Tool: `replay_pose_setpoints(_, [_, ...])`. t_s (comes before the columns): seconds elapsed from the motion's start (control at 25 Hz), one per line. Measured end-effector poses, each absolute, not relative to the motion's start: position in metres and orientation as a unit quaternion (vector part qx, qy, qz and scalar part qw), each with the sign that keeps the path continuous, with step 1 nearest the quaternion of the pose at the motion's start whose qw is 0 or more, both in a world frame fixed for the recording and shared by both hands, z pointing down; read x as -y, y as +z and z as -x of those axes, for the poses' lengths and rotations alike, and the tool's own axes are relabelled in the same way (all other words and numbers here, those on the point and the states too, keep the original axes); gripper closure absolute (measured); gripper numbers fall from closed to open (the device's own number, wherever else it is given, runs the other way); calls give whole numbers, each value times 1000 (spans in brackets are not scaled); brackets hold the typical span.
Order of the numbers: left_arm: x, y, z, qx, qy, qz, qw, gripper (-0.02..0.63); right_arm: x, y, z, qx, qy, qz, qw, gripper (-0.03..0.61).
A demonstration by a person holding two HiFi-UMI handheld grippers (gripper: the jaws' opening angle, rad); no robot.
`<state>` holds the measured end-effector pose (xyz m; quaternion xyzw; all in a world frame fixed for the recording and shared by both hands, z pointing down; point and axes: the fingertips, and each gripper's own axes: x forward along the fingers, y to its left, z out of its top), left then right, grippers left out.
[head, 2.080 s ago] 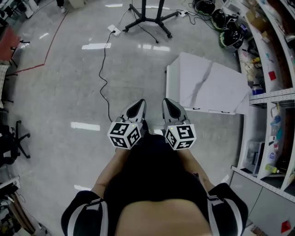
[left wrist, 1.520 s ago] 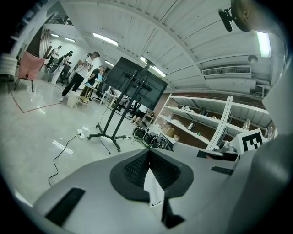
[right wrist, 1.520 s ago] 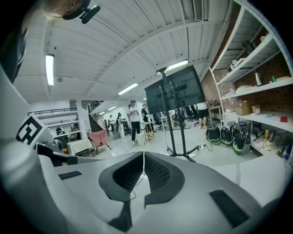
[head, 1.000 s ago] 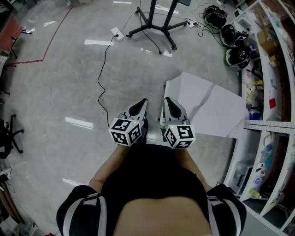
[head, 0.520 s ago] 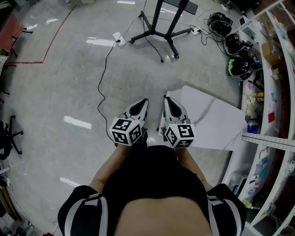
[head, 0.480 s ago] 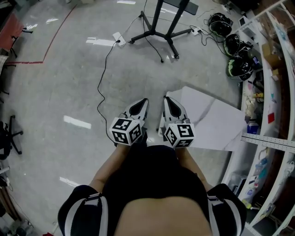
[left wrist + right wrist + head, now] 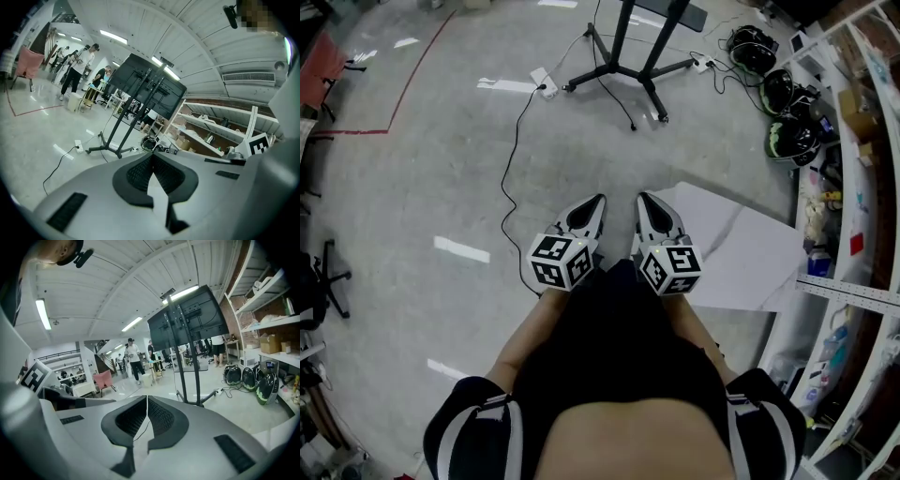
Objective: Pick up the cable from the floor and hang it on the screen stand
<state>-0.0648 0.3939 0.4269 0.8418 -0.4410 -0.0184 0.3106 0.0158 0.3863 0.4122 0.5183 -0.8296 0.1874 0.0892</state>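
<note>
Lying loose on the floor (image 7: pixel 412 197), the cable (image 7: pixel 502 195) runs from a power strip (image 7: pixel 546 86) past the left gripper (image 7: pixel 597 200); it and the right gripper (image 7: pixel 643 199) are pressed together, empty, with the screen stand (image 7: pixel 623 52) ahead and a white panel (image 7: pixel 741 246) and helmets (image 7: pixel 789 139) rightward

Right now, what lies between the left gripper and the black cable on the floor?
Nothing. The head view shows only bare grey floor between the left gripper and the cable, which runs past it on its left.
</note>
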Motion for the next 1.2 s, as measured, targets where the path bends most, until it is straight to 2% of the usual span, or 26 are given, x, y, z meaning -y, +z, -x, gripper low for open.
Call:
replay_pose_setpoints(0.64, [-384, 424, 63, 445, -25, -838, 315, 607, -359, 411, -33, 827, 184, -525, 86, 552])
replay_pose_setpoints(1.2, [-292, 431, 59, 470, -14, -823, 319, 607, -255, 414, -31, 845, 189, -493, 84, 552])
